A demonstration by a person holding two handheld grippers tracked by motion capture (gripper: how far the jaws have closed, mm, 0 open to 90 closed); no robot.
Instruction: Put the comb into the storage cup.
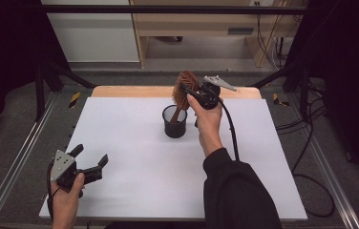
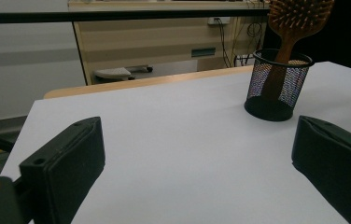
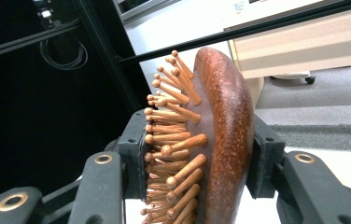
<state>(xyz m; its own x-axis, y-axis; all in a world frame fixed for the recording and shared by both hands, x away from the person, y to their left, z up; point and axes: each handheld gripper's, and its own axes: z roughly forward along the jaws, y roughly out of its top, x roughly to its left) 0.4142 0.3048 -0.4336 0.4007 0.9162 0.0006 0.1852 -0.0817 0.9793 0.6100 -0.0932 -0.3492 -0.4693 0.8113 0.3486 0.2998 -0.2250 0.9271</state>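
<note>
High view: right gripper [image 1: 190,91] pinches the head of a brown wooden paddle hairbrush [image 1: 185,88], handle down inside a black wire-mesh cup [image 1: 174,122] mid-table on the white table [image 1: 134,157]. Left gripper [image 1: 89,160] sits near the front-left corner, jaws spread.

Left gripper view: jaws wide apart (nothing between); cup [image 2: 277,86] and brush [image 2: 299,18] ahead, right.

Right gripper view: jaws clamp the brush head [image 3: 222,140], one on the bristle side, one on the back.

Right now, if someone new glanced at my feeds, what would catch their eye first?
Probably the wooden hairbrush, clamped at its head by the right gripper near the table's far edge, its handle reaching down into the black mesh cup. In the right gripper view, its peg bristles loom large between the fingers. The left gripper rests open over the white table at the near left corner, holding nothing.
</note>
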